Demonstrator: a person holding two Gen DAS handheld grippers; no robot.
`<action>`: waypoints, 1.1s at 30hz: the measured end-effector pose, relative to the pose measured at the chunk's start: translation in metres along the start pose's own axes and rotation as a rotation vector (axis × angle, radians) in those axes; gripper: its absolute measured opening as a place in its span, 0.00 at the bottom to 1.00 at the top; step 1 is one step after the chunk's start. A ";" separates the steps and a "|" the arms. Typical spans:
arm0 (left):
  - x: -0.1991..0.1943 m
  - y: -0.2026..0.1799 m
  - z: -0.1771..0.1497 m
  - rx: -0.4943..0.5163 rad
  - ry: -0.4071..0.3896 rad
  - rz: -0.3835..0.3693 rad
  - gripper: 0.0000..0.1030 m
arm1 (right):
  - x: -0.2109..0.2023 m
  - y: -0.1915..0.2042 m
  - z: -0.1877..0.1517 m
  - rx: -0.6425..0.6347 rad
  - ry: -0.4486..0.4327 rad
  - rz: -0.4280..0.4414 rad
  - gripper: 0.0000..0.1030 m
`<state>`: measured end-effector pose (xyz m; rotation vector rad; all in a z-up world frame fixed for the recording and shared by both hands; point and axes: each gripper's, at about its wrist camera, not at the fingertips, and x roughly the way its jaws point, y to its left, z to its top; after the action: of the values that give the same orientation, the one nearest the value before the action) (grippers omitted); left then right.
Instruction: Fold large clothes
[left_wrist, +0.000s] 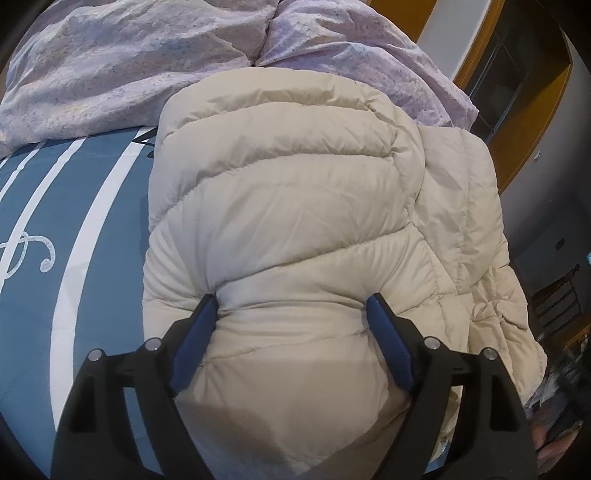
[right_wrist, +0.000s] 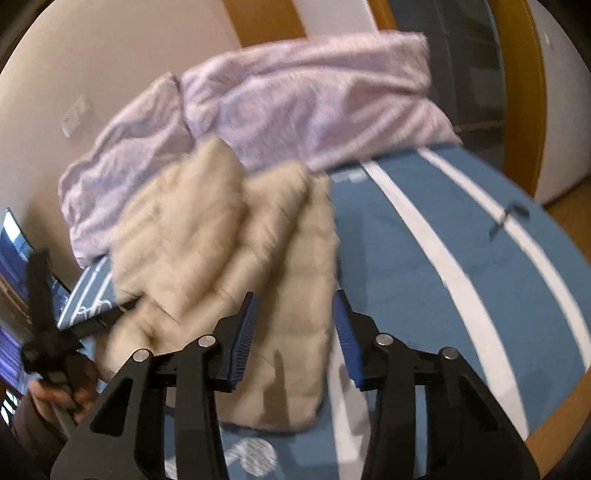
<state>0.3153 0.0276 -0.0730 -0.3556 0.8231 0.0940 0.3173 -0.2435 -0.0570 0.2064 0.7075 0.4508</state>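
Note:
A cream puffer jacket (left_wrist: 295, 206) lies folded on a blue bedsheet with white stripes (left_wrist: 74, 229). My left gripper (left_wrist: 291, 302) has its blue pads spread wide on either side of a thick fold of the jacket, pressing into it. In the right wrist view the jacket (right_wrist: 229, 251) is blurred and lies left of centre on the sheet (right_wrist: 461, 258). My right gripper (right_wrist: 295, 306) is open and empty above the jacket's right edge. The left gripper (right_wrist: 48, 325) and the hand holding it show at the far left, at the jacket's side.
A crumpled lilac duvet (left_wrist: 129, 66) is piled at the back of the bed, touching the jacket's far end; it also shows in the right wrist view (right_wrist: 295, 99). A wooden door frame (right_wrist: 524, 92) and wall stand beyond the bed. The bed's edge runs at the lower right (right_wrist: 554, 424).

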 end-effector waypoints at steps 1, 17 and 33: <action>0.001 -0.001 0.000 0.002 0.001 0.002 0.79 | -0.001 0.004 0.003 -0.009 -0.006 0.009 0.41; 0.001 -0.005 0.001 0.024 0.004 0.011 0.80 | 0.067 0.040 -0.002 -0.103 0.148 -0.045 0.26; -0.036 -0.010 0.038 0.082 -0.106 0.065 0.78 | 0.088 -0.012 -0.021 0.051 0.209 -0.036 0.23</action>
<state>0.3193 0.0335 -0.0203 -0.2442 0.7314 0.1384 0.3666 -0.2126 -0.1279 0.1958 0.9272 0.4241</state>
